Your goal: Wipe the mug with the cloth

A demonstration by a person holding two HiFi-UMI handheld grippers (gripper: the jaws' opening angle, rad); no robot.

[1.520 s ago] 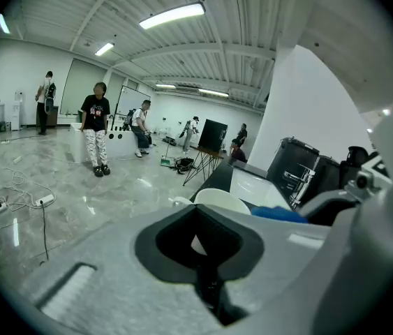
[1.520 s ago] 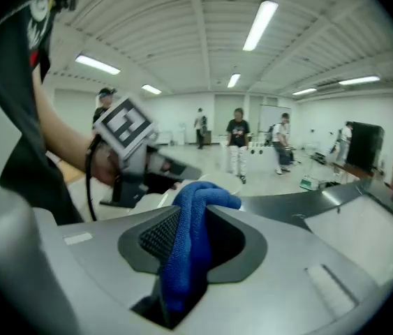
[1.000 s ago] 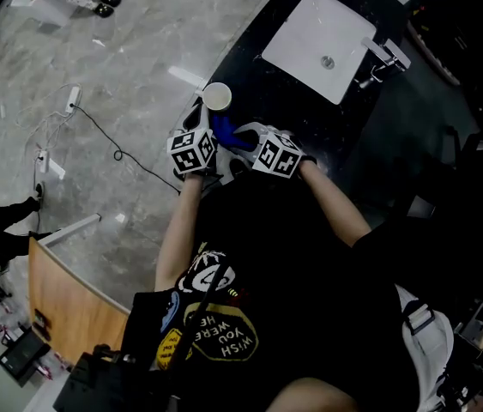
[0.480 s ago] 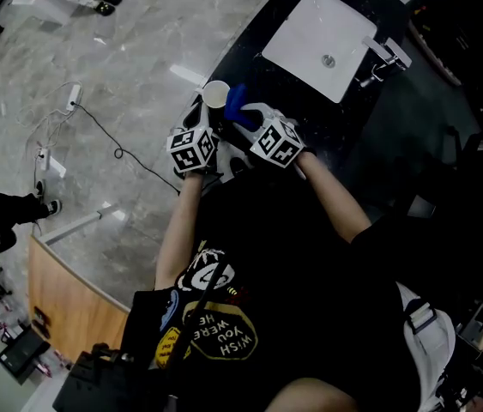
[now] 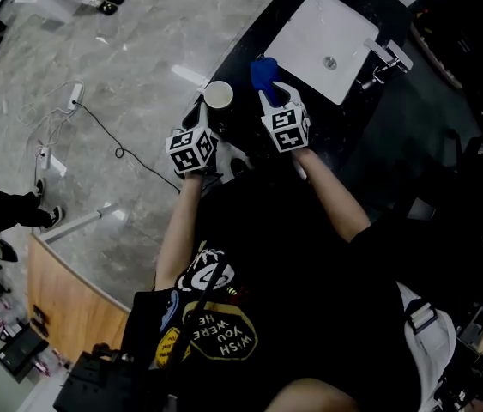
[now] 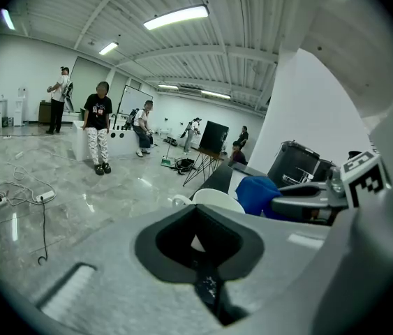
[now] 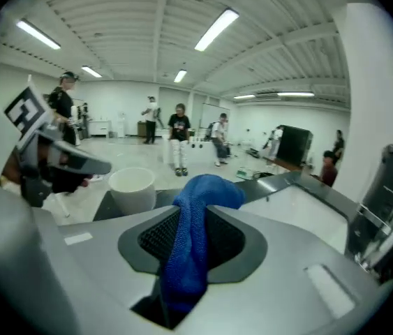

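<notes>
A white mug stands at the left edge of the dark counter. My left gripper reaches it from the near side. In the left gripper view its jaws are closed, with the mug's white wall showing between the pads. My right gripper is shut on a blue cloth, held above the counter to the right of the mug and apart from it. The cloth bunches out of the right jaws and hangs down between them, with the mug left of it.
A white sink basin with a faucet lies just beyond the cloth. Left of the counter is grey floor with a power strip and cables. Several people stand far off in the hall.
My right gripper has swung away from the mug toward the sink, rolling as it went and carrying the blue cloth with it. The left gripper and the mug have stayed put.
</notes>
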